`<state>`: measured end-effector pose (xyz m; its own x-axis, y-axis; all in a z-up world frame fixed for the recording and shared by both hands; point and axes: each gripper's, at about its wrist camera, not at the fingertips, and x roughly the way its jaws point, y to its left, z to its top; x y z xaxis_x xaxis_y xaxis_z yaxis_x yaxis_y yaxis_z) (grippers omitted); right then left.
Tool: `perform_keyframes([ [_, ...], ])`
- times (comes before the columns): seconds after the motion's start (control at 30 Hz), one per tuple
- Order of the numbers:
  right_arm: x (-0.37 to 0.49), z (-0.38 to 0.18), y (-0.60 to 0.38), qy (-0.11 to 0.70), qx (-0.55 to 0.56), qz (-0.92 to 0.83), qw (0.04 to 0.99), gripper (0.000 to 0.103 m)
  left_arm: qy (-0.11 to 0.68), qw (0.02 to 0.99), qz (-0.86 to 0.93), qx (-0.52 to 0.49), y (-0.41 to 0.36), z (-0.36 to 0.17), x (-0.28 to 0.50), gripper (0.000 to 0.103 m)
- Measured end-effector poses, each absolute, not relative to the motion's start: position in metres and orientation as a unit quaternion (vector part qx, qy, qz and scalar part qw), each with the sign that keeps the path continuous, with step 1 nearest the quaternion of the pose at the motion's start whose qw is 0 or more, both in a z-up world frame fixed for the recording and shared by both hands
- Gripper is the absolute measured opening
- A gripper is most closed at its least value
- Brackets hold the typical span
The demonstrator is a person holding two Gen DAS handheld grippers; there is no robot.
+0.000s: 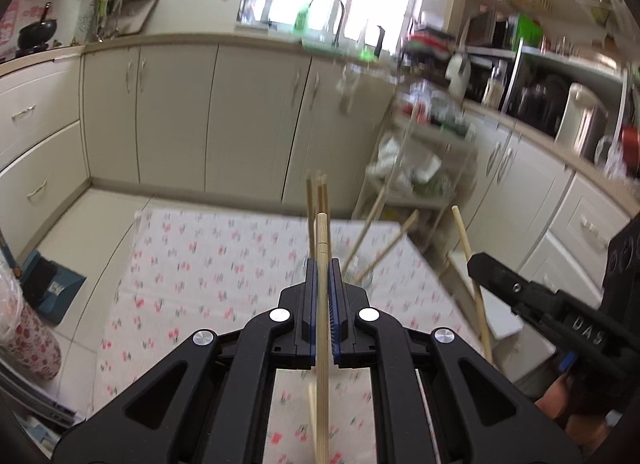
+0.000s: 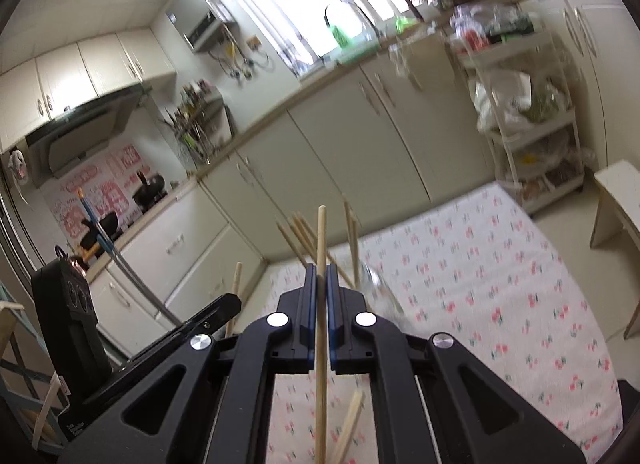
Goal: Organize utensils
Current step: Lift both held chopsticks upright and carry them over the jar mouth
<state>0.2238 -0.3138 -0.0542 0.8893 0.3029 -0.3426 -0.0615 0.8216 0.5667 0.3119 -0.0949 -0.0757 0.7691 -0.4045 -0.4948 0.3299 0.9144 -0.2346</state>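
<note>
1 chopstick is clamped upright in the left gripper and another in the right gripper, above a floral cloth.

Both grippers are matte black plastic. The left gripper and the right gripper each have blue-edged ribbed pads, four round silver screws and triangular cut-outs in the arms. One gripper's side carries raised letters "DAS".

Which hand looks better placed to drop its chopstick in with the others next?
Probably the right: the right tongs, shut on a chopstick, face the bunched chopsticks closely. The left tongs look equally loaded, so it's close.
</note>
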Motion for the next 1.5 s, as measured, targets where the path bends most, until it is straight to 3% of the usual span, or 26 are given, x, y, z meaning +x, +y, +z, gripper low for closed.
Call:
perform_keyframes([
  [0.5, 0.297, -0.015, -0.311, 0.086, 0.277, 0.078, 0.954, 0.006, 0.141, 0.955, -0.186, -0.183, -0.091, -0.017, 0.366, 0.005],
  [1.5, 0.360, -0.071, -0.298, 0.077, 0.215, 0.057, 0.972, 0.006, 0.102, 0.953, -0.137, -0.248, -0.104, -0.080, 0.447, 0.005],
])
